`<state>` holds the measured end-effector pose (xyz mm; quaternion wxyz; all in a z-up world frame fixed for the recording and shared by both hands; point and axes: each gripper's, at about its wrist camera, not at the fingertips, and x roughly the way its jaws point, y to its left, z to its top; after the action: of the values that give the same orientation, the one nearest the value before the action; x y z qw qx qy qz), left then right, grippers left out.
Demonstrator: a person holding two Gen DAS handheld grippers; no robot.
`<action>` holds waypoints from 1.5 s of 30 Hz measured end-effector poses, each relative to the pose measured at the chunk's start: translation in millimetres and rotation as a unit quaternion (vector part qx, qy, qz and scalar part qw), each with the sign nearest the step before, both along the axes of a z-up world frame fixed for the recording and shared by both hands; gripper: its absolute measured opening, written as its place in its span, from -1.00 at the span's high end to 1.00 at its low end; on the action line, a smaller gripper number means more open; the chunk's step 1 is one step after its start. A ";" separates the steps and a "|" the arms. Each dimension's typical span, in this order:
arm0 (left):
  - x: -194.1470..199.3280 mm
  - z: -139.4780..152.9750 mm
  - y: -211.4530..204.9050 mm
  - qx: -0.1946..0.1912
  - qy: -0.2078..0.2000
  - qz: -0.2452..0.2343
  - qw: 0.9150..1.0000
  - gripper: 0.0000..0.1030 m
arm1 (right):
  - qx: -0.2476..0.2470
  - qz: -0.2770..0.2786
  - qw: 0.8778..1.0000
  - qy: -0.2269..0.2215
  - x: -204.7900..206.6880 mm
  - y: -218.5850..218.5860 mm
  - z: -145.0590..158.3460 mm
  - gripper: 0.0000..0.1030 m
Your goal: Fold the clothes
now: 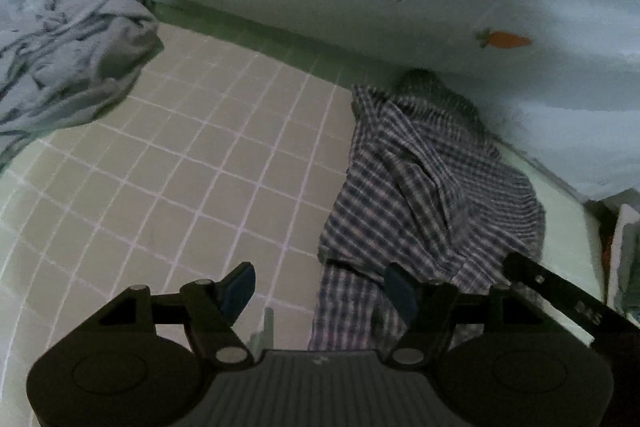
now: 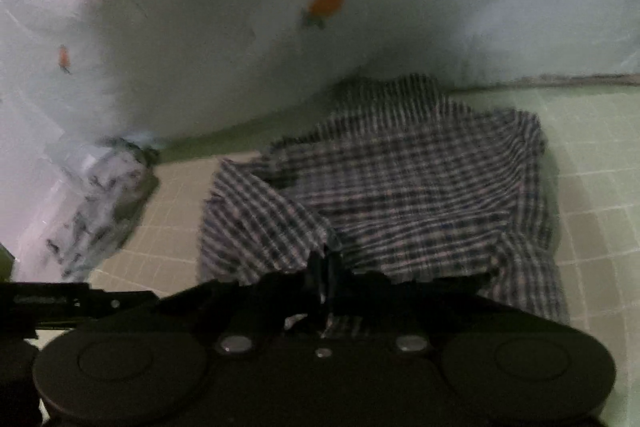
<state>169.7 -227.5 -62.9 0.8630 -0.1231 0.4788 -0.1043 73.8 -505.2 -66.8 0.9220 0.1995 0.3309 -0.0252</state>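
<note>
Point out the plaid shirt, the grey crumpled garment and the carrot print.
plaid shirt [image 2: 420, 187], right wrist view, middle of the cloth.
grey crumpled garment [image 1: 76, 55], left wrist view, centre of the heap.
carrot print [image 1: 510, 39], left wrist view, orange body.

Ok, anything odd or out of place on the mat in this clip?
Nothing damaged. The plaid shirt lies crumpled on the green grid mat, pinched by the right gripper; a rumpled grey garment sits heaped at the mat's far left corner.
</note>
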 end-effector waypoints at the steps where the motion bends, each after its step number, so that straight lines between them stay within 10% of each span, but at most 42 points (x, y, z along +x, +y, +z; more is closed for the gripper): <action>1: -8.9 4.4 0.6 -0.004 -0.004 0.001 1.000 -0.40 | 0.001 -0.004 1.000 -0.009 -10.1 1.9 5.7 0.95; 20: -167.6 -4.5 -4.6 0.039 0.043 -0.056 0.997 -0.40 | 0.038 -0.107 0.992 0.048 -206.0 33.0 -7.6 0.96; 45: -217.6 -45.3 -9.8 0.122 0.087 -0.079 0.986 -0.40 | -0.015 -0.102 0.988 0.113 -266.3 40.0 -34.8 0.96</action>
<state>-47.8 -237.3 -108.2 0.8159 0.0130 0.5690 -0.1020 -192.5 -465.2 -101.7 0.8743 0.2144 0.4101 -0.1466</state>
